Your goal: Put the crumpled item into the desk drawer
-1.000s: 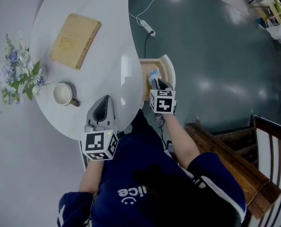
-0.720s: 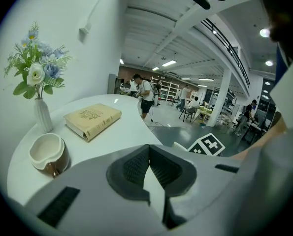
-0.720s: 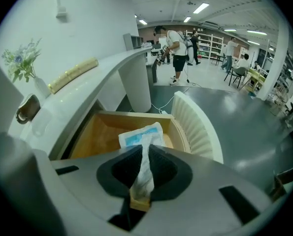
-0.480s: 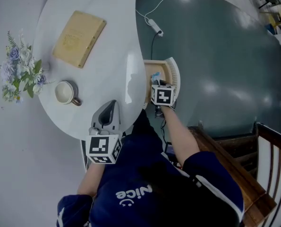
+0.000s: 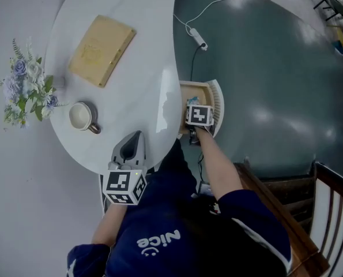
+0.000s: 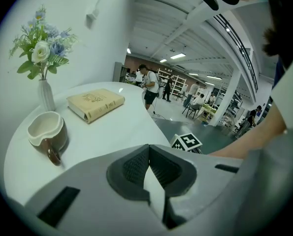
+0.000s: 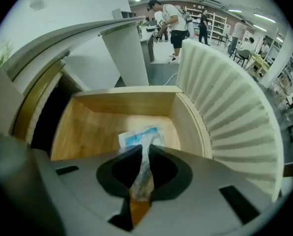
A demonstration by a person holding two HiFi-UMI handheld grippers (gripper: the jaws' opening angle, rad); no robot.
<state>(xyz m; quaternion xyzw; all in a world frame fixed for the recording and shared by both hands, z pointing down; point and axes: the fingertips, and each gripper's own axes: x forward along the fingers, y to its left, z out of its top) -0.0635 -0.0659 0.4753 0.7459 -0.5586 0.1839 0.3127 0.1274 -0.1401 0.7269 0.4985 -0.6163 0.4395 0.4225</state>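
Note:
The desk drawer point(image 7: 102, 127) stands pulled out, a wooden box with a white ribbed curved front point(image 7: 225, 112); in the head view it point(image 5: 201, 88) juts from the right edge of the white table. My right gripper point(image 7: 145, 154) reaches down into it, shut on the crumpled item point(image 7: 139, 137), a white and blue wrapper whose free end hangs over the drawer floor. In the head view the right gripper point(image 5: 195, 109) covers most of the wrapper. My left gripper point(image 5: 129, 148) rests over the table's near edge, shut and holding nothing point(image 6: 148, 154).
On the white table point(image 5: 142, 68) lie a tan book point(image 5: 102, 49), a cup point(image 5: 82, 116) and a vase of flowers point(image 5: 27, 91). A cable with a power strip point(image 5: 198, 38) runs over the dark floor. A wooden chair point(image 5: 309, 212) stands at the lower right.
The right gripper has moved lower into the open drawer with the wrapper in its jaws. The left gripper stays at the table's near edge.

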